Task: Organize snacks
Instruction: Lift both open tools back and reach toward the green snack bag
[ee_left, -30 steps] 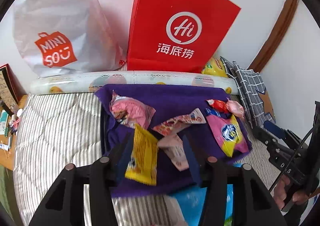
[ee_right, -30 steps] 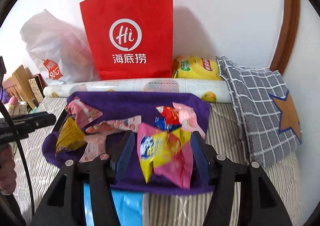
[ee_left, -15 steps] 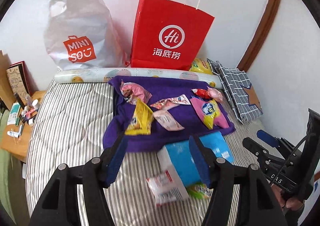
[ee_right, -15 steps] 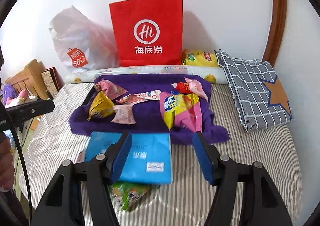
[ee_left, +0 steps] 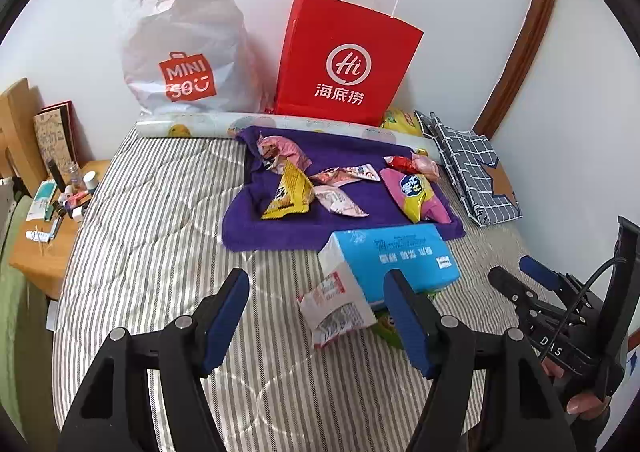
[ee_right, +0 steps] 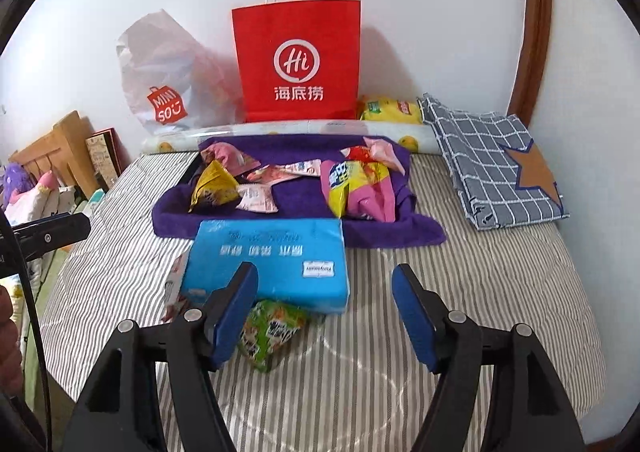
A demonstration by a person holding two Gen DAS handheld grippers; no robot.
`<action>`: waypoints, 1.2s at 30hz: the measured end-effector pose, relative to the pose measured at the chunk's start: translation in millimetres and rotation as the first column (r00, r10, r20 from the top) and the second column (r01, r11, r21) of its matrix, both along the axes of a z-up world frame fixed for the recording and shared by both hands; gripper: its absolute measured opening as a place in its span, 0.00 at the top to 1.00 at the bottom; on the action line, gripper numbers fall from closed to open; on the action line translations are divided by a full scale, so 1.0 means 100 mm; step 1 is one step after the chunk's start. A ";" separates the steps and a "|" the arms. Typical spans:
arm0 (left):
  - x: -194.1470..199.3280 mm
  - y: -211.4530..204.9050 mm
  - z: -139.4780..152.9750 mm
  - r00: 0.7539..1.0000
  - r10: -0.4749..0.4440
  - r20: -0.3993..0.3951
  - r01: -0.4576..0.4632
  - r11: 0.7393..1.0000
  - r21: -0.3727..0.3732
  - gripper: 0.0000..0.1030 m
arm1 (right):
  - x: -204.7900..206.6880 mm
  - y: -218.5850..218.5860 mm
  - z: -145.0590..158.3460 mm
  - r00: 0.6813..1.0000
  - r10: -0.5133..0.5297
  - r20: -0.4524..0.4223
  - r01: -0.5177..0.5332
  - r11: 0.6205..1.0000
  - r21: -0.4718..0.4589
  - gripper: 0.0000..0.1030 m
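Note:
Several snack packets lie on a purple towel (ee_left: 320, 226) on the striped bed: a yellow packet (ee_left: 290, 191), a pink packet (ee_left: 280, 149), a pink-and-yellow packet (ee_left: 414, 193) and a red candy (ee_left: 400, 163). In front of the towel a blue tissue pack (ee_left: 400, 256) rests on a white-and-red packet (ee_left: 340, 308) and a green packet (ee_right: 272, 328). My left gripper (ee_left: 316, 280) hovers over the mattress short of the tissue pack, its jaws opening with nothing between them. My right gripper (ee_right: 326, 272) hangs over the tissue pack's near edge, its jaws also opening and empty.
A red paper bag (ee_left: 344, 63) and a white plastic bag (ee_left: 180, 51) lean on the back wall behind a rolled mat (ee_left: 192, 128). A checked cloth (ee_left: 472, 167) lies at the right with a yellow chips bag (ee_right: 390, 109) behind it. At the left stands a cluttered wooden bedside table (ee_left: 52, 236).
Both grippers have drawn back from the purple towel and their jaws stand wider. The yellow packet and the pink-and-yellow packet that were between the fingers now lie on the towel.

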State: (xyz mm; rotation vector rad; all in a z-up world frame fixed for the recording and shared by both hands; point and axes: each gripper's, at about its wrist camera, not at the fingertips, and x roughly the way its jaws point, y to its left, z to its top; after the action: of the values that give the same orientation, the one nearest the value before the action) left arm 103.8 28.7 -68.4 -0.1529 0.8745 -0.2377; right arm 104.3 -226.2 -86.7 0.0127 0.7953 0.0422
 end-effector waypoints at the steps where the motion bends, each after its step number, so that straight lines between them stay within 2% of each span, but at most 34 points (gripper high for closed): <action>1: -0.02 0.01 0.00 1.000 0.004 0.002 -0.004 1.000 0.003 0.34 | -0.02 0.00 0.00 1.000 -0.002 0.004 0.002 1.000 0.000 0.33; 6: -0.11 0.07 0.00 1.000 0.020 0.012 -0.020 1.000 0.006 0.34 | -0.07 -0.01 -0.03 1.000 0.003 -0.015 -0.002 0.999 0.038 0.33; 17: -0.20 0.08 -0.02 1.000 0.020 0.016 -0.020 1.000 0.015 0.34 | -0.20 0.01 -0.11 1.000 0.009 -0.024 -0.008 0.999 0.044 0.33; 22: -0.18 0.09 -0.04 1.000 0.000 0.008 0.000 1.000 -0.017 0.34 | -0.20 -0.02 -0.13 0.999 -0.002 -0.035 0.004 0.999 0.049 0.33; 36: -0.09 0.11 -0.08 1.000 -0.011 -0.003 0.011 1.000 -0.004 0.34 | -0.10 0.03 -0.27 0.998 0.013 -0.064 -0.008 0.998 0.067 0.36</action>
State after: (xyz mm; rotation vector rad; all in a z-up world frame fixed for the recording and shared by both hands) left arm 94.5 40.2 -76.4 -0.1521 0.8783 -0.2491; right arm 94.3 -222.7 -114.2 0.0734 0.8581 0.0787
